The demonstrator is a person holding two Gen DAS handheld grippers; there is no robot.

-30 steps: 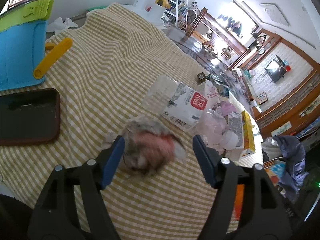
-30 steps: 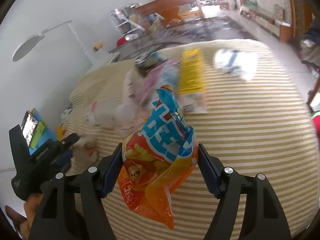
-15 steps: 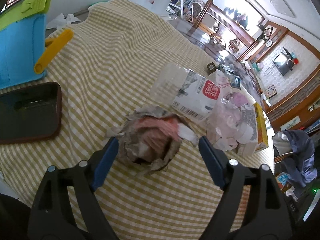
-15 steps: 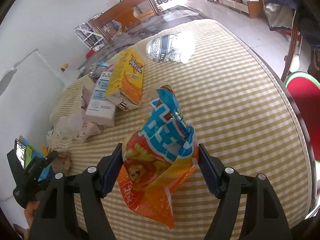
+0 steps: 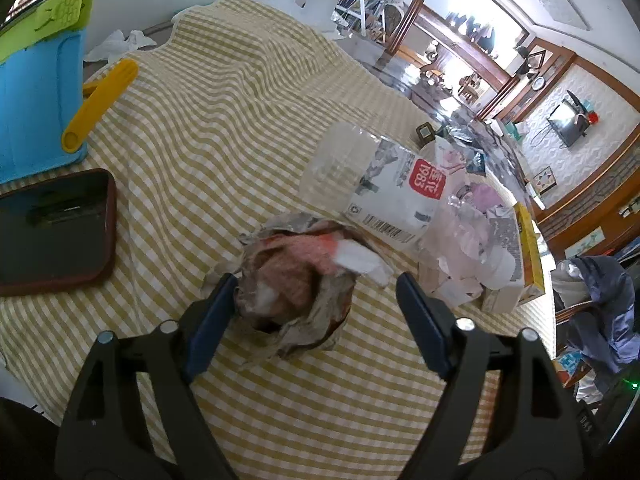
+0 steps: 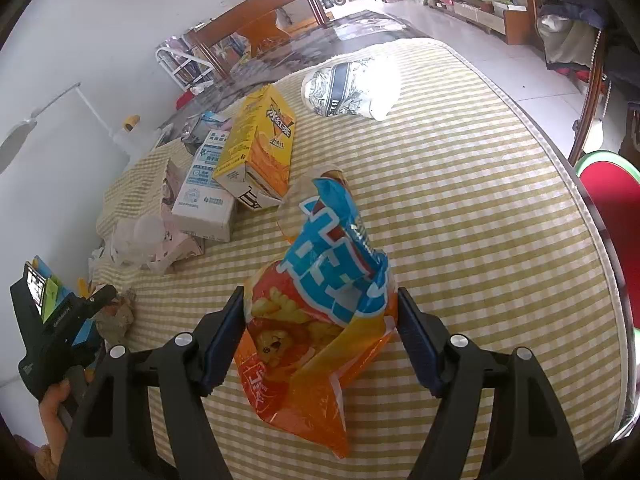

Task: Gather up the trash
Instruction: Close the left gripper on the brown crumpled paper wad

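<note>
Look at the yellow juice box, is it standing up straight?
No, the yellow juice box lies tipped on its side, leaning on the white carton on the checked tablecloth.

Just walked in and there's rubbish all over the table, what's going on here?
A person is collecting trash with a claw in each hand. The right claw is shut on an orange snack bag. The left claw is closing around a crumpled paper wad. A clear plastic bottle and cartons still lie on the checked tablecloth.
</note>
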